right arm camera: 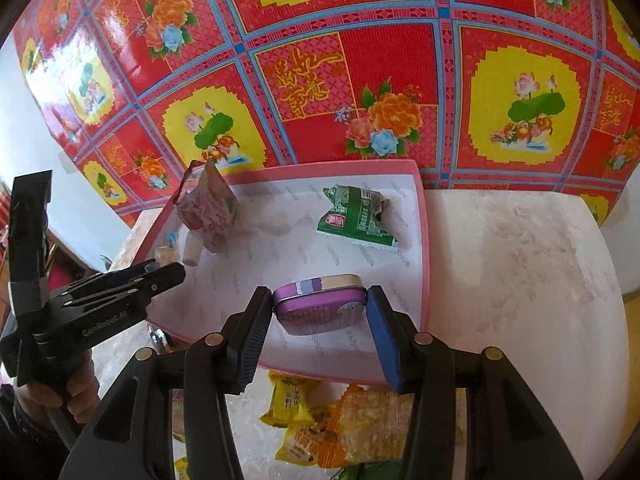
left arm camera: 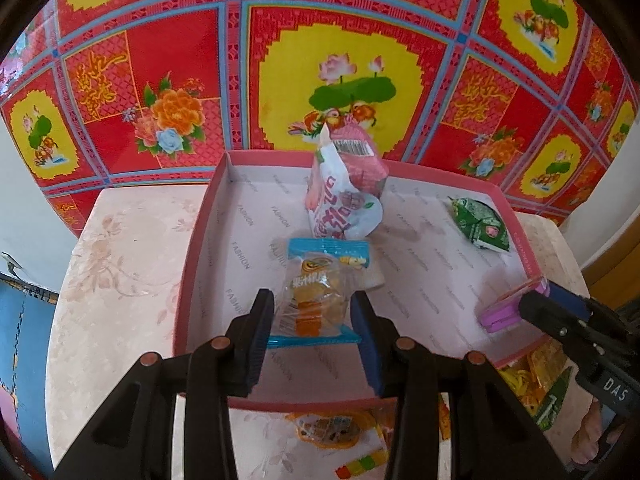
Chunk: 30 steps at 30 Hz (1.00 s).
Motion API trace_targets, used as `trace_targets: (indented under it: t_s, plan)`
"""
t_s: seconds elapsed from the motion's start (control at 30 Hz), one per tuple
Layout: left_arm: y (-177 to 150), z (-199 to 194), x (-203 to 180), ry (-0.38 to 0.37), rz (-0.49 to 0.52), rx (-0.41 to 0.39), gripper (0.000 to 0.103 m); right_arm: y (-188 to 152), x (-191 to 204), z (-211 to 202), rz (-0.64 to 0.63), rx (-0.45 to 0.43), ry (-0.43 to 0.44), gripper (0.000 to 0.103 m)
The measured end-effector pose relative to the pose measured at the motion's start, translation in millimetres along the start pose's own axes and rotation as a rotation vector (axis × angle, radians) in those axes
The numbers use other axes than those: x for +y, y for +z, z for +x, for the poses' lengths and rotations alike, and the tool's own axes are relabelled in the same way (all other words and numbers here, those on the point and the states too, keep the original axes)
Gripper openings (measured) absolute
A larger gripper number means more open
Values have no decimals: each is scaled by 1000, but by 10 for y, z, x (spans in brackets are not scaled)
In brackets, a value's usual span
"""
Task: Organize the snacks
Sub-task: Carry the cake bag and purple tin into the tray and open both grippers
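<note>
I'm lowering both loads into the tray (left arm camera: 200,240): left gripper (left arm camera: 316,320) clamped on the jelly pack (left arm camera: 316,300), right gripper (right arm camera: 320,312) clamped on the purple tin (right arm camera: 320,306) at the tray's five o'clock, so next both jaws should part.

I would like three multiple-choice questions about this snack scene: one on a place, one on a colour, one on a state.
1. Where does the green packet lie?
A. inside the pink box
B. on the bare table
C. in a gripper

2. What colour is the tin in the right gripper?
A. yellow
B. purple
C. white

3. What is the left gripper doing?
A. standing open, with nothing in it
B. holding the green packet
C. holding a clear packet with blue ends

Answers: 1 A, it rests on the box floor; 2 B, its lid and side are purple; 3 C, both pads press on that packet.
</note>
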<state>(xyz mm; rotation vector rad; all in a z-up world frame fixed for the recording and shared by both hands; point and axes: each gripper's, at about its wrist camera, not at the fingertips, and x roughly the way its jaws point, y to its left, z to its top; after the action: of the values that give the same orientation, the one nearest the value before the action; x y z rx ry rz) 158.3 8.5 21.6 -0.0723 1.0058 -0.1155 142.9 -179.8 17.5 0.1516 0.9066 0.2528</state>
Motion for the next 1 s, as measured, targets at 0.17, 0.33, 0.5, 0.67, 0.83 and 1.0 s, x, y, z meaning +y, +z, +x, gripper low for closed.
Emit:
trace_targets:
  t_s: [0.17,0.33,0.5,0.67,0.83,1.0]
  plan:
    - [31,96,-19,0,-6,13,42,49,11,53,-5,-13,1,50]
    - [51,171,-35,4,-4,17,42,88,33,102,-23,-21,-5,50]
    - [57,220,-44,8,-6,22,42,98,50,125,-30,-27,-12,50]
    - [71,208,-60,4,0,13,42,93,66,156,-22,-32,-11,50]
    - [70,112,-47,20,-1,6,47,75,34,124,-5,-32,-8,50]
    - [47,-6,-5,24,-11,-2,47,58,-1,15,3,-50,-18,54]
